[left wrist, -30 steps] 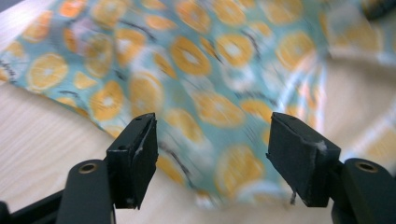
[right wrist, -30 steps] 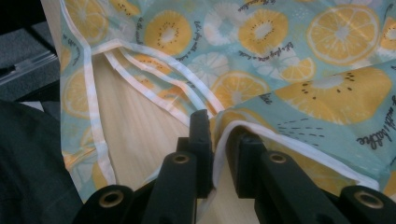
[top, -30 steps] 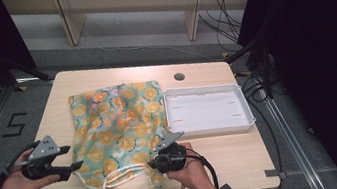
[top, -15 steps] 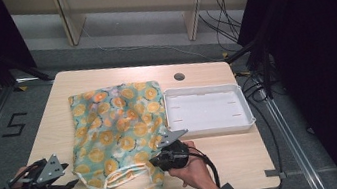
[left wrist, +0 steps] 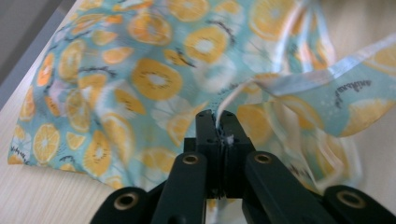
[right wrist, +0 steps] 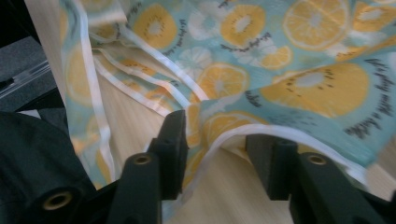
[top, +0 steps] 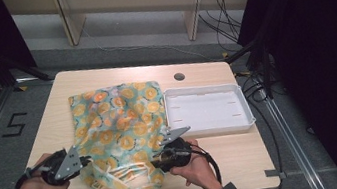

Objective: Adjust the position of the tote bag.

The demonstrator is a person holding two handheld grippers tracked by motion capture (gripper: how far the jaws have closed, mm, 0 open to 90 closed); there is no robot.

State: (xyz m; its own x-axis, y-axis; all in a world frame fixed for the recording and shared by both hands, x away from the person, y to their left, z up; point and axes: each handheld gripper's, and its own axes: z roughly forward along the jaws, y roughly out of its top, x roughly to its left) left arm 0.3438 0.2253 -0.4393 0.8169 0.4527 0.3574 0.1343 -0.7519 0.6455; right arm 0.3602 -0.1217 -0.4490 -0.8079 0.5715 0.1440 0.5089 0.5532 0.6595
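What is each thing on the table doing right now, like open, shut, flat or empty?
Teal cloth with orange fruit-slice print: flat at the far end, rumpled and lifted at the near edge.
Left gripper: just closed, jaws shut on the cloth's white-trimmed edge.
Right gripper: just been opening, jaws apart with the trimmed cloth edge between them.
White rectangular plastic tray: empty, level, right of the cloth.

Bare counter (top: 49, 122) lies open left of the fruit-print bag (top: 120, 122); the white tray (top: 208, 110) blocks the bag's right, with free wood beyond it.
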